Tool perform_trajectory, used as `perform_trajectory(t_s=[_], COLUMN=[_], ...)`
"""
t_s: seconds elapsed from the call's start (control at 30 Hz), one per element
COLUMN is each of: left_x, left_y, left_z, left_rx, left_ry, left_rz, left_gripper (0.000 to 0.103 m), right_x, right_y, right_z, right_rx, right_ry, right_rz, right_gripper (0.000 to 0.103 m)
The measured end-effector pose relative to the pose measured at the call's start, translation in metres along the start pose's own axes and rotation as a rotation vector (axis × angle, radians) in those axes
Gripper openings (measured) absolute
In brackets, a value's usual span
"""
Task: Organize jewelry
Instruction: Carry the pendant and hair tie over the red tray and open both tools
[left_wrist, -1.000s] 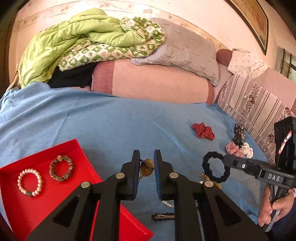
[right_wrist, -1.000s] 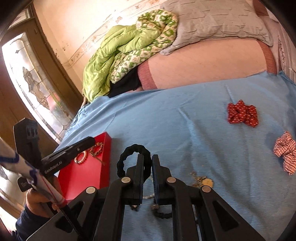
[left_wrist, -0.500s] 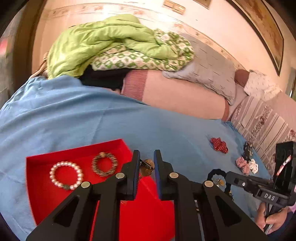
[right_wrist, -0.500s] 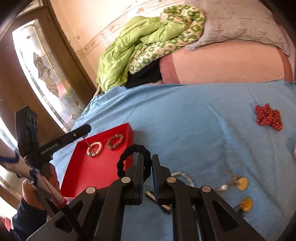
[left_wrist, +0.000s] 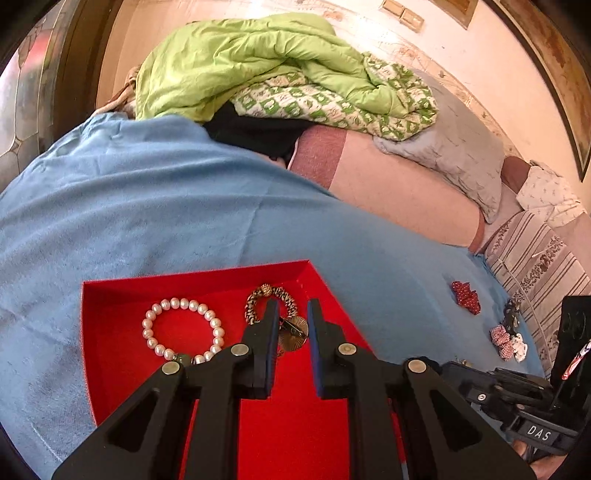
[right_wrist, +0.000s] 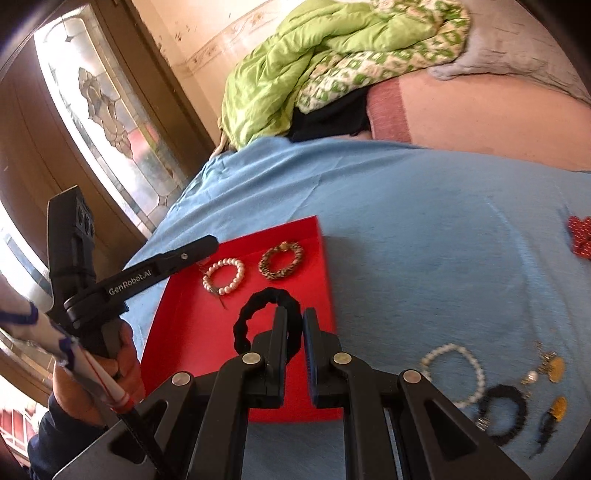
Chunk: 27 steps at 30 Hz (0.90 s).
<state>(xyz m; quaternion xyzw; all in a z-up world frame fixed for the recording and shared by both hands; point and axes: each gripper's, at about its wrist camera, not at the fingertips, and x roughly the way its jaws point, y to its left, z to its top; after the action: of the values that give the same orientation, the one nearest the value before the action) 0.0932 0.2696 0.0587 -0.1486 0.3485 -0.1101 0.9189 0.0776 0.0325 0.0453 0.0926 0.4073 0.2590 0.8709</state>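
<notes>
A red tray (left_wrist: 110, 369) lies on the blue bedspread and holds a pearl bracelet (left_wrist: 183, 328) and a brown beaded bracelet (left_wrist: 271, 295). My left gripper (left_wrist: 291, 325) hovers over the tray, shut on a gold fan-shaped earring (left_wrist: 293, 334) that hangs between its fingers. In the right wrist view my right gripper (right_wrist: 294, 325) is shut on a black scrunchie (right_wrist: 258, 314) and holds it over the tray's (right_wrist: 184, 332) near right part. The left gripper's finger (right_wrist: 159, 271) reaches over the tray's left edge there.
More jewelry lies on the bedspread right of the tray: a pearl bracelet (right_wrist: 454, 373), a black bracelet (right_wrist: 502, 413), gold earrings (right_wrist: 556, 369). Red hair bows (left_wrist: 465, 297) lie further off. Green quilt (left_wrist: 258, 70) and pillows are piled at the bed's far side.
Both grippers have swung left from the loose jewelry to over the red tray, each carrying its item. The tray now fills the near field of both views.
</notes>
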Motion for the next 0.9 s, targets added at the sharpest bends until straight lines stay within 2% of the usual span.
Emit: perform_trajectory(t_s=[0.4, 0.67, 0.9], left_x=[0.027, 0.036, 0.043], left_y=[0.013, 0.024, 0.029], left_z=[-0.004, -0.006, -0.008], left_rx=[-0.027, -0.077, -0.110], left_ry=[0.059, 0.103, 0.142], left_rz=[0.036, 0.047, 0.066], left_gripper=[0.014, 0.014, 0.014], right_x=[0.058, 0.087, 0.100], right_y=[0.006, 0.002, 0.000], right_z=[0.017, 0.024, 0.030], right_rx=[-0.041, -0.031, -0.013], right_ry=[0.092, 0.148, 0.160], right_rz=[-0.099, -0.132, -0.137], right_gripper=[0.010, 0.010, 0.010])
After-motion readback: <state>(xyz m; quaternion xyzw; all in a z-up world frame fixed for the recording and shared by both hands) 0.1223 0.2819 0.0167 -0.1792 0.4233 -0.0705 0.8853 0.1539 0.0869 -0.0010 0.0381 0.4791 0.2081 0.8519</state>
